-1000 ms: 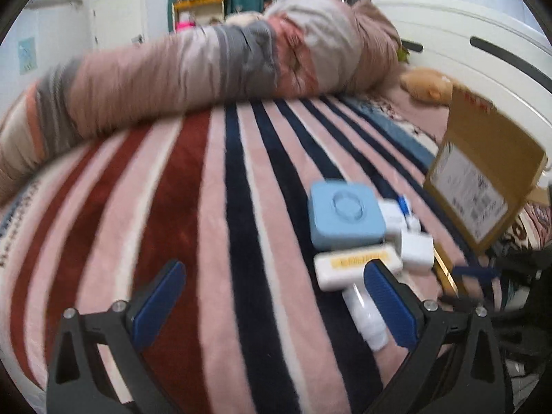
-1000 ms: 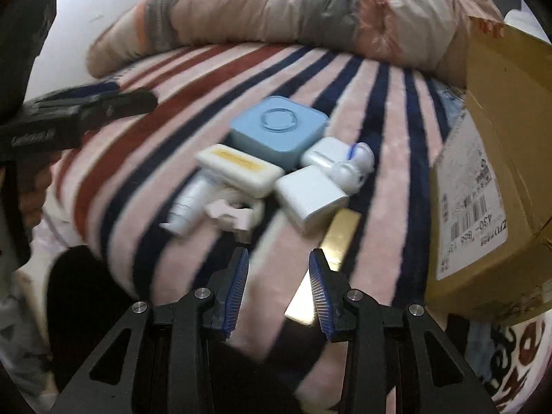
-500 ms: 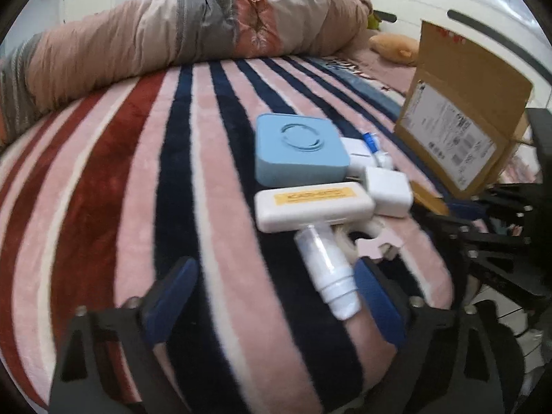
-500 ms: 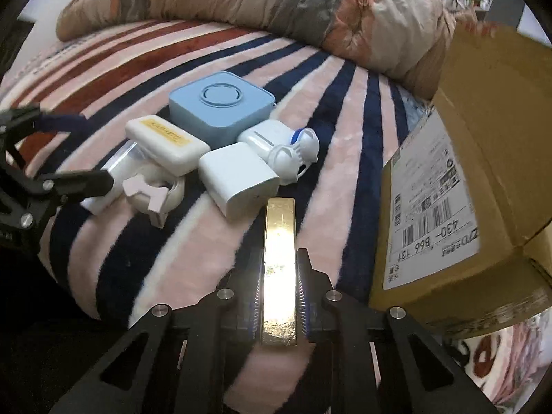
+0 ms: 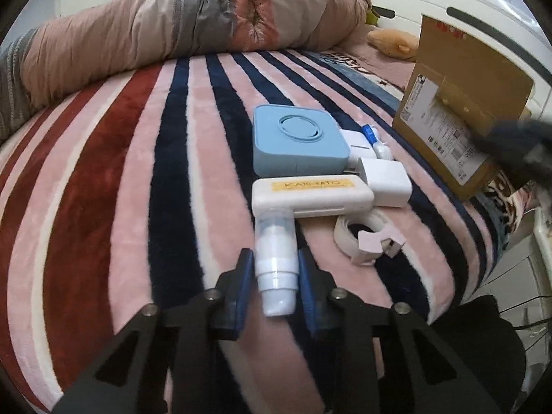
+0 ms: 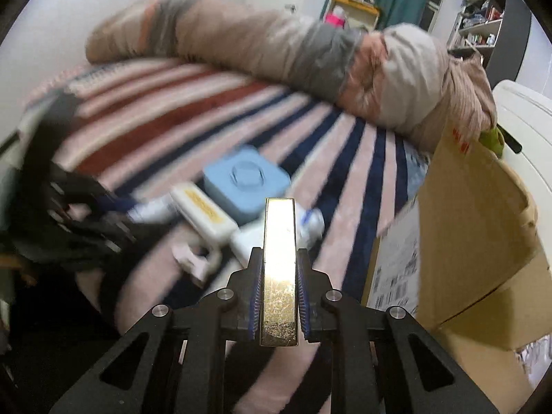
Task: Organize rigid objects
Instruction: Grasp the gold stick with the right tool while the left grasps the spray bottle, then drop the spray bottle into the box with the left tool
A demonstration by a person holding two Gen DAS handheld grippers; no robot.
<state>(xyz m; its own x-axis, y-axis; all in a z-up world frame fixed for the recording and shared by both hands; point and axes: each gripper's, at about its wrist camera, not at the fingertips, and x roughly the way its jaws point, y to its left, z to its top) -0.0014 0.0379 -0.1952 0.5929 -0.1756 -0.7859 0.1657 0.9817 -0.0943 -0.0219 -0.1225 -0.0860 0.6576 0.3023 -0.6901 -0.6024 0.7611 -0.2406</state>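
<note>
My left gripper point(image 5: 274, 272) is shut on a clear and white pump bottle point(image 5: 276, 258) that lies on the striped blanket. Its far end is under a white case with a yellow label point(image 5: 312, 195). Behind sit a blue square box point(image 5: 296, 145), a white charger block point(image 5: 384, 181) and a small white and blue item point(image 5: 374, 139). A white tape roll point(image 5: 365, 238) lies to the right. My right gripper point(image 6: 278, 295) is shut on a gold bar-shaped box point(image 6: 279, 265), lifted above the blanket beside the cardboard box point(image 6: 472, 227).
The open cardboard box point(image 5: 459, 117) stands at the bed's right edge. A rolled quilt point(image 5: 179, 24) lies across the back of the bed. The white headboard point(image 5: 448, 7) is behind the box. The blanket point(image 5: 103, 179) ends at the near edge.
My left gripper moved in and shut on the pump bottle. My right gripper lifted the gold box off the blanket and swung it up toward the cardboard box.
</note>
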